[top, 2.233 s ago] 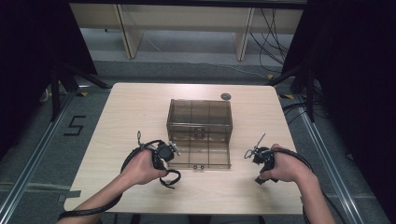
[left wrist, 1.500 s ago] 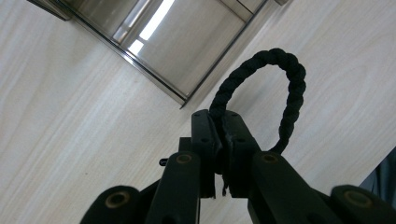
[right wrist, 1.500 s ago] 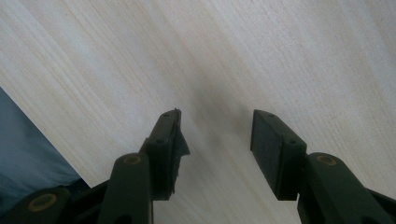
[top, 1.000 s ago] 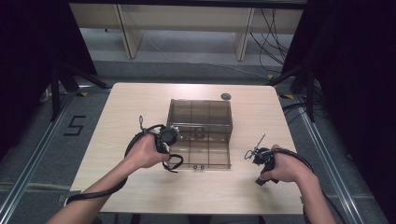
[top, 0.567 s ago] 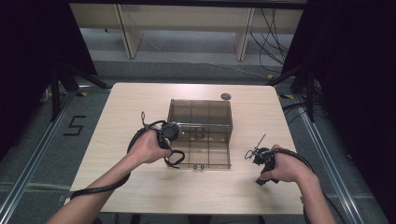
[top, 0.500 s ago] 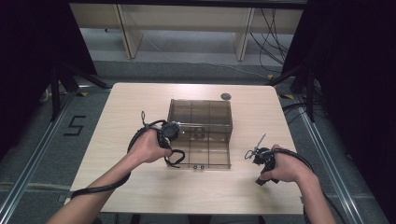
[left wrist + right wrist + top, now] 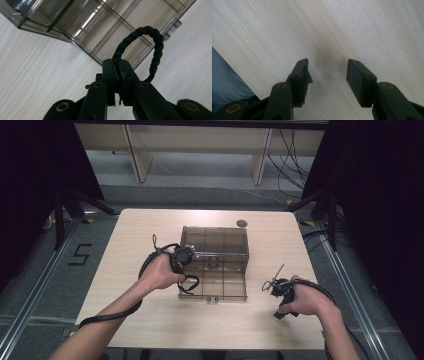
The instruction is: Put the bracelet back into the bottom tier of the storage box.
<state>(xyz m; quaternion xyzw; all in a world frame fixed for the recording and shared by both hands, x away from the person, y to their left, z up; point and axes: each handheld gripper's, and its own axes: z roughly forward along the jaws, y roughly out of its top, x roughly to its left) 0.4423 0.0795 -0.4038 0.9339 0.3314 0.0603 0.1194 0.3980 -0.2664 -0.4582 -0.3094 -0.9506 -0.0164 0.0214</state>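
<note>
A clear smoky plastic organizer box (image 7: pixel 215 262) with several compartments lies open at the table's middle, its lid raised at the back. My left gripper (image 7: pixel 118 75) is shut on a black twisted rope loop (image 7: pixel 152 47), which arcs up from the jaws over the box's (image 7: pixel 105 27) front edge. In the high view the left gripper (image 7: pixel 181 257) hovers at the box's left side with the rope loop (image 7: pixel 186 285) hanging below it. My right gripper (image 7: pixel 327 75) stands open over bare wood, nothing between its fingers; in the high view it (image 7: pixel 280 287) rests near the table's right front.
A small dark round disc (image 7: pixel 241 223) lies on the light wooden table (image 7: pixel 125 245) behind the box. The table edge and blue-grey floor (image 7: pixel 227 80) show at the lower left of the right gripper view. Black cables trail from both grippers.
My left hand has moved up and right from the table's front left to the box's left side, carrying the rope loop. The right hand has stayed still.
</note>
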